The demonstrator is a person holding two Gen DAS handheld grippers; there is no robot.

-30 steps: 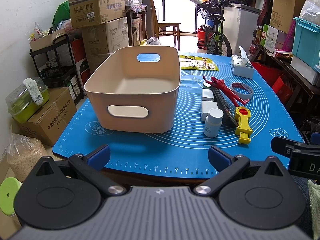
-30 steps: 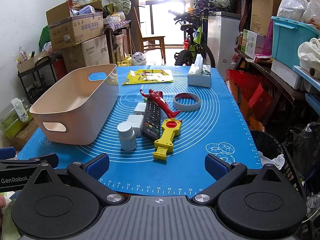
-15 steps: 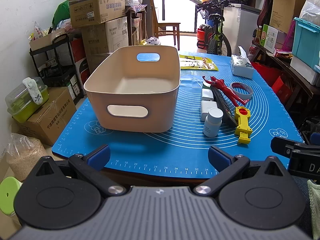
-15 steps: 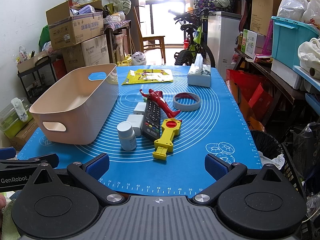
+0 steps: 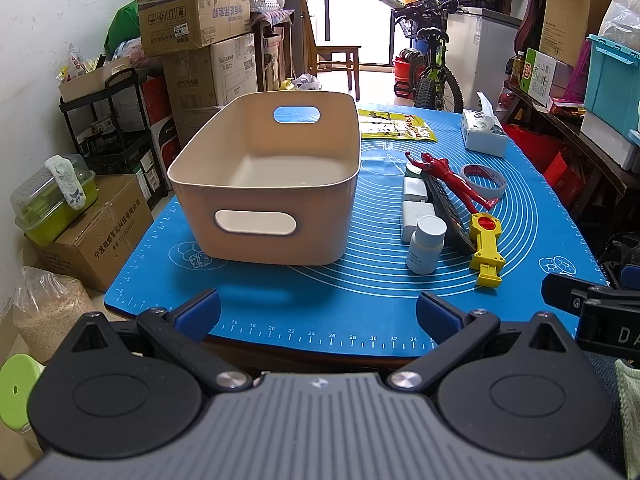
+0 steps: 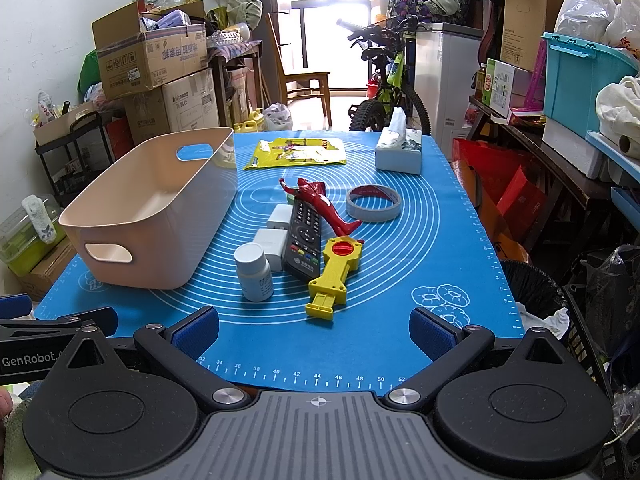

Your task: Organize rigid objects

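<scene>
I see both tongs wide open and empty: left gripper, right gripper. The beige bin sits centre-left of the frame; the white bottle and yellow toy lie at centre.

We see our left gripper as a ribbed grey housing flanked by two round matte-black discs, with black link arms pinned by silver screws and blue pads on its fingers. Our right gripper is built alike, with a small crosshair mark on its grey body. White "GenRobot" lettering marks a black side bar.
</scene>
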